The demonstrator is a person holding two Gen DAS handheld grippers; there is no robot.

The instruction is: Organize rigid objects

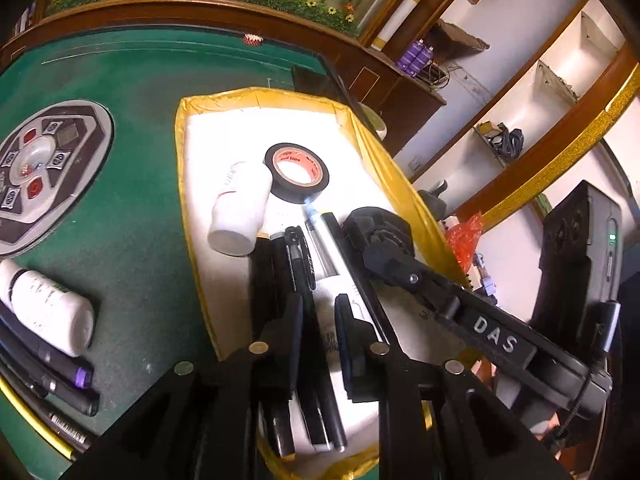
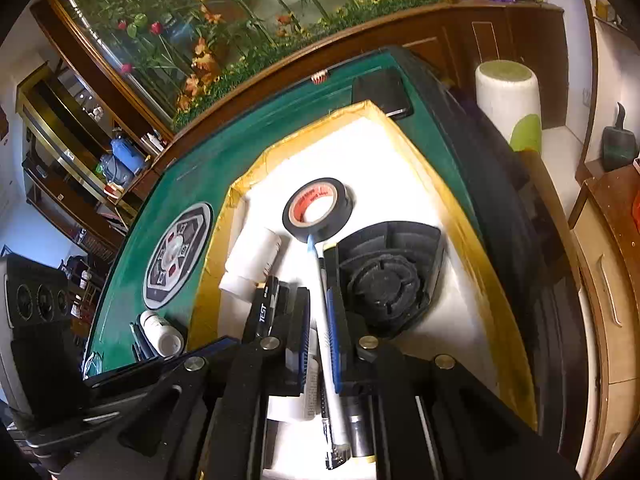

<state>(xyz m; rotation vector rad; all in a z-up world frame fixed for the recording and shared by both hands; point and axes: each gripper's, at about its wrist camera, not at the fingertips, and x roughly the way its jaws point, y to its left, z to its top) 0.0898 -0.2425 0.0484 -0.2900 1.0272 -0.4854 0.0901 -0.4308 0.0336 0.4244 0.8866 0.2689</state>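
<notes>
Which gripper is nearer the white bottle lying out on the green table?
Left. The left gripper is over the tray's table-side edge, next to the white bottle; the right gripper is farther across the tray.

A green felt table (image 1: 132,216) carries a yellow-rimmed tray (image 1: 182,184) at centre, a bottle (image 1: 48,308) and pens (image 1: 52,376) lower left.

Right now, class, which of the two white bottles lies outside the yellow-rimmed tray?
The white bottle lying on the green table, beside the dark pens. The other white bottle lies inside the tray, next to the black tape roll.
</notes>
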